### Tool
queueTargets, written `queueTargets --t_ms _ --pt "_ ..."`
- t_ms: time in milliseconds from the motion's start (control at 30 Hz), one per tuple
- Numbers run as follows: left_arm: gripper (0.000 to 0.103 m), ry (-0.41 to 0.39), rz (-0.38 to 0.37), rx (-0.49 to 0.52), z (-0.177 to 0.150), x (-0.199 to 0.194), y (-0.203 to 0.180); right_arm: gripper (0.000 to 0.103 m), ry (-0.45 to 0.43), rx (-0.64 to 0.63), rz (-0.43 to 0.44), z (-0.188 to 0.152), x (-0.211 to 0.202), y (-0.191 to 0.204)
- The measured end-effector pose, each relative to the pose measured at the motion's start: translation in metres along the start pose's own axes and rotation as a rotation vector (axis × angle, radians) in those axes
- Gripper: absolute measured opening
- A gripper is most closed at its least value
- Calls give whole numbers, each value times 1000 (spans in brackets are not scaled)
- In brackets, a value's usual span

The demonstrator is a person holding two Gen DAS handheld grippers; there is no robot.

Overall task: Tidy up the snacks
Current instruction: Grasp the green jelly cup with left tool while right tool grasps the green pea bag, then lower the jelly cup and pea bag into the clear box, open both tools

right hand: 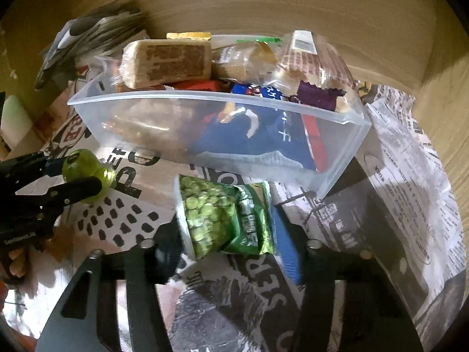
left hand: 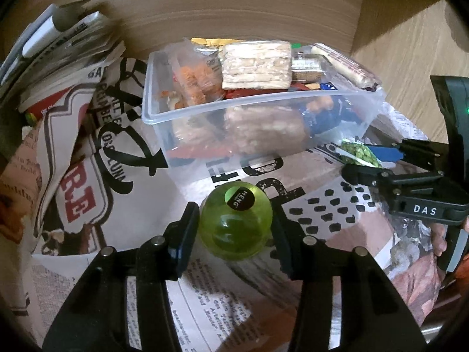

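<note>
1. The left tongs (left hand: 236, 228) pinch a round green jelly cup (left hand: 236, 223), which sits on the newspaper-covered desk (left hand: 211, 302) in front of the clear snack box (left hand: 255, 108). Smooth and domed, it could squirt out if squeezed off-centre.
2. The right tongs (right hand: 231, 228) close on a green pea packet (right hand: 225, 217) just before the box; the crinkly film may slip.
3. The box is heaped; the cracker pack (left hand: 256, 66) on top could slide off when more goes in.

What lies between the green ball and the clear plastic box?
Nothing stands there. In the left wrist view, only bare printed newspaper lies between the green ball and the clear plastic box. The right wrist view agrees.
</note>
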State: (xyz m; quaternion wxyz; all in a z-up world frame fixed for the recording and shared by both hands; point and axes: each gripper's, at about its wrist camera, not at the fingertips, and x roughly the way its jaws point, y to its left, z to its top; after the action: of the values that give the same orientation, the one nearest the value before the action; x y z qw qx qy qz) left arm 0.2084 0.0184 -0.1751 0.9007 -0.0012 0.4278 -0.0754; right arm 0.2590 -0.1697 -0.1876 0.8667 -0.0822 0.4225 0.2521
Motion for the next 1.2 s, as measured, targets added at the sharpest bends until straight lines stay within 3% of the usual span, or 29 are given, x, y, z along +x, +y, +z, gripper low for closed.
queueTargets --t_ms 233,600,967,1200 --pt "48 -53 0 10 9 -18 -5 43 -25 -13 -6 -3 -7 3" --pt "48 -146 -19 -18 26 -53 -1 43 -123 -35 30 0 -48 19" --pt "48 -197 -36 -42 51 -64 6 43 -278 -34 35 30 -83 30" --pt "48 -210 -39 -49 65 -53 13 43 -318 -23 18 52 -79 26"
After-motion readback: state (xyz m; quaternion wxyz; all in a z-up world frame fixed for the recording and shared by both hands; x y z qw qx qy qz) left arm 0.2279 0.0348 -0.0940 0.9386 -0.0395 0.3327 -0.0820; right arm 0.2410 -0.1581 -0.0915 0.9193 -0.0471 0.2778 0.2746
